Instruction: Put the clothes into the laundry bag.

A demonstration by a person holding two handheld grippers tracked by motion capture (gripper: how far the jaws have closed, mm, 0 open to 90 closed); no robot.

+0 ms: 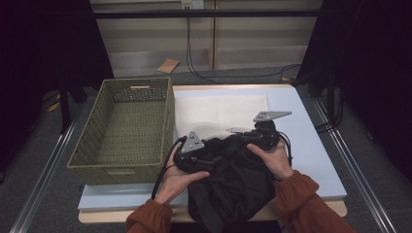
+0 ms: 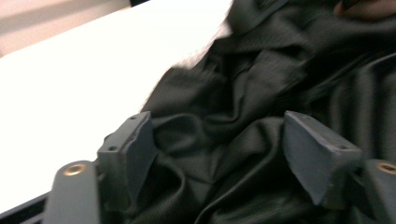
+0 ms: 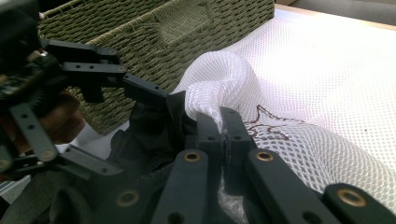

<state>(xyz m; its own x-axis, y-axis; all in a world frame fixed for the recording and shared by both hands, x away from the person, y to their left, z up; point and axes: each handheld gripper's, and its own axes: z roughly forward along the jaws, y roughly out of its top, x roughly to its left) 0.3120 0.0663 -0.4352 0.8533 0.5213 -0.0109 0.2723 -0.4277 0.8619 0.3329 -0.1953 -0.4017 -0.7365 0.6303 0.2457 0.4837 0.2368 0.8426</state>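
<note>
A black garment [image 1: 233,184] lies bunched at the table's near edge, its top end at the mouth of a white mesh bag [image 1: 218,114]. My left gripper [image 1: 206,164] sits at the garment's left side. In the left gripper view it is open [image 2: 217,135], with folds of black cloth [image 2: 243,93] lying loose between the jaws. My right gripper [image 1: 239,134] is at the garment's upper right. In the right gripper view it is shut [image 3: 219,123] on a raised fold of the mesh bag [image 3: 327,93], with the black cloth [image 3: 149,121] just left of it.
A green woven basket [image 1: 167,121] stands on the left of the table, close beside the bag; its wall [image 3: 154,32] rises behind the left gripper's finger [image 3: 140,88]. The pale table top [image 1: 311,160] extends to the right. Cables run on the floor beyond.
</note>
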